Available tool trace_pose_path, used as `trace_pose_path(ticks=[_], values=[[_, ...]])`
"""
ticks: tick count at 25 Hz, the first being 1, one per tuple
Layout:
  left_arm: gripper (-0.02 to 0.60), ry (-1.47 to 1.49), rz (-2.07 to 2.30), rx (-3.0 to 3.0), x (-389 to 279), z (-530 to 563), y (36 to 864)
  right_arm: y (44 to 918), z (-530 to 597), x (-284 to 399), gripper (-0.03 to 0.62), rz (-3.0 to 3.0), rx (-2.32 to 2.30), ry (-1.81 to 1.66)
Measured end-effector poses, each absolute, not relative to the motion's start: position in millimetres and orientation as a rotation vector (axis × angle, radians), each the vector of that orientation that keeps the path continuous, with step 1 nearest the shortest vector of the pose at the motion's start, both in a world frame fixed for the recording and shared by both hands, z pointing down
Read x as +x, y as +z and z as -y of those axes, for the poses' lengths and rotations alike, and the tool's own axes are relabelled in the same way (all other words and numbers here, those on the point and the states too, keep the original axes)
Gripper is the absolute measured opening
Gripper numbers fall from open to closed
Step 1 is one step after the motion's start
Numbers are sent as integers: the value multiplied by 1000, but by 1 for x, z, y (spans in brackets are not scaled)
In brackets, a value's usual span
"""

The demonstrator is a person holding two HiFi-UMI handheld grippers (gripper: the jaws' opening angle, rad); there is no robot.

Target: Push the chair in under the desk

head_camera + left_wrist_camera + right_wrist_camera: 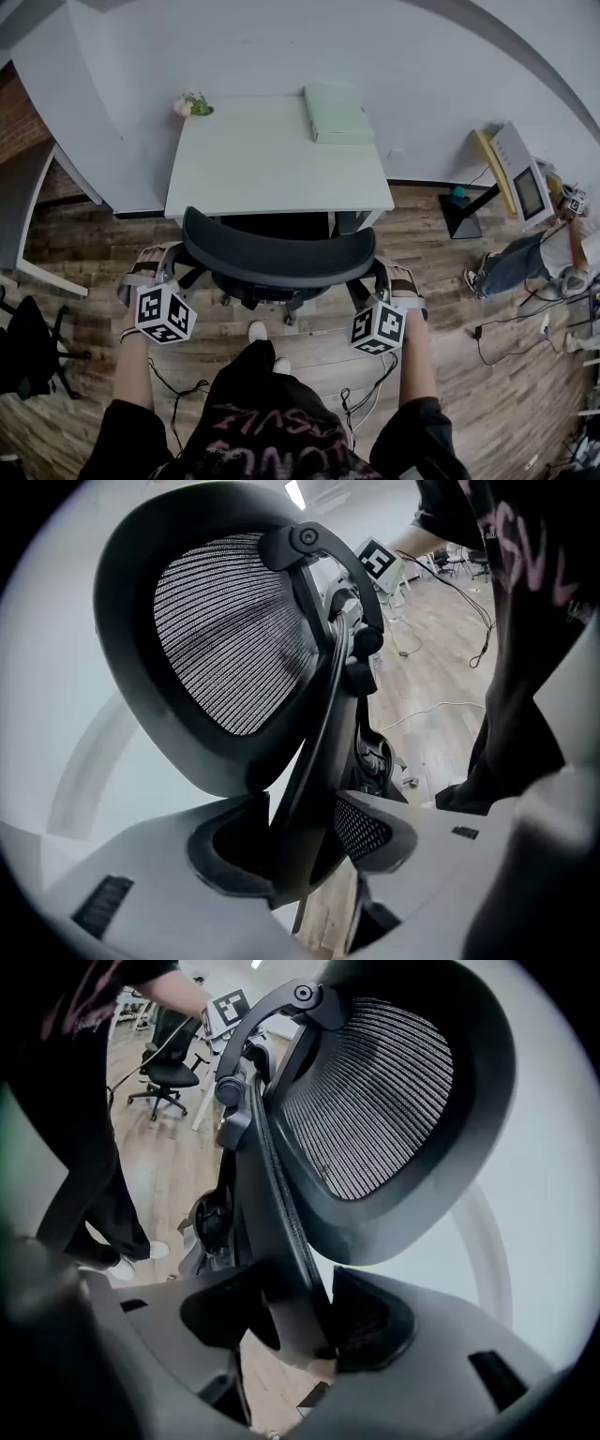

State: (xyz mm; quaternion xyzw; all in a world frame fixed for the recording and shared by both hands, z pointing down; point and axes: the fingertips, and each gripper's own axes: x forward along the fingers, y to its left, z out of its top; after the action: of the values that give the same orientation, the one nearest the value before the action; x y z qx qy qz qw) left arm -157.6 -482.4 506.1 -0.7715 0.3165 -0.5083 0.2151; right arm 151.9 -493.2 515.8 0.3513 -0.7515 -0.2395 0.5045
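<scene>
A black mesh office chair (pixel 278 253) stands in front of the white desk (pixel 272 164), its seat partly under the desk edge and its backrest toward me. My left gripper (pixel 180 272) is at the backrest's left end and my right gripper (pixel 377 279) at its right end. In the left gripper view the backrest's black frame (pixel 314 761) runs between the jaws of the left gripper (pixel 300 847), and both pads lie against it. The right gripper (pixel 295 1321) holds the frame (pixel 281 1213) the same way.
A pale green box (pixel 337 114) and a small flower pot (pixel 192 105) sit on the desk by the wall. Another black chair (pixel 33 347) stands at the left. A person (pixel 530 262) sits on the floor at the right beside a leaning board (pixel 520 178); cables (pixel 511 323) cross the wood floor.
</scene>
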Motion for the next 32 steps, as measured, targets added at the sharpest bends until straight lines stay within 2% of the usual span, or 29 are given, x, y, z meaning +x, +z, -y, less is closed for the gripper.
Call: trace_pose_path(ticks=[15, 32], values=[[232, -1418, -924, -2134, -160, 531, 508, 516, 543, 150, 241, 1801, 870, -613], [232, -1384, -941, -2129, -133, 614, 507, 517, 634, 177, 240, 1758, 903, -640]])
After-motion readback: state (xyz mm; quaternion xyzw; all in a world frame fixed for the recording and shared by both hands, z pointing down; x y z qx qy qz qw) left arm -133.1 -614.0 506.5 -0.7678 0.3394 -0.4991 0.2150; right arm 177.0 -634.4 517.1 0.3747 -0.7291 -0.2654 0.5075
